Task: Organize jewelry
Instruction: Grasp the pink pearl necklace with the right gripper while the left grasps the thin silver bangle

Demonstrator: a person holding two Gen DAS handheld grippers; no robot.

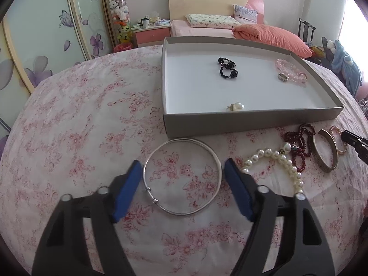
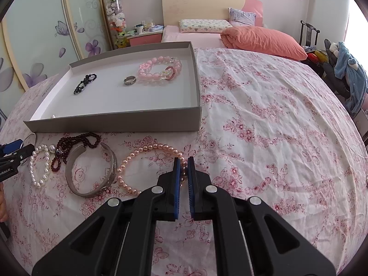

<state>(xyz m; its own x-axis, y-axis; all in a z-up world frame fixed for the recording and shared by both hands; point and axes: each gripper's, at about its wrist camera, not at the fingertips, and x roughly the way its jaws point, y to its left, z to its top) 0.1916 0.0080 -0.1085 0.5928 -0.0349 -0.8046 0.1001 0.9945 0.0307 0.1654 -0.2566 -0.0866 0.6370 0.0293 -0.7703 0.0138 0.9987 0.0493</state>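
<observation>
A grey shallow box (image 1: 253, 124) (image 2: 115, 122) holds a black bead bracelet (image 1: 226, 67) (image 2: 84, 83), a pink bead bracelet (image 1: 291, 70) (image 2: 159, 69), a silver ring (image 1: 282, 77) (image 2: 130, 80) and a pearl earring (image 1: 237, 107). My left gripper (image 1: 182, 172) is open, its fingers either side of a thin silver bangle (image 1: 182, 176) lying on the cloth. My right gripper (image 2: 183, 165) is shut on a pink pearl bracelet (image 2: 147, 149) on the cloth.
On the floral cloth in front of the box lie a white pearl bracelet (image 1: 280, 161) (image 2: 40, 168), a dark red bead string (image 1: 299, 145) (image 2: 76, 145) and a wide silver cuff (image 1: 325, 149) (image 2: 92, 172). A bed (image 2: 230, 34) stands behind.
</observation>
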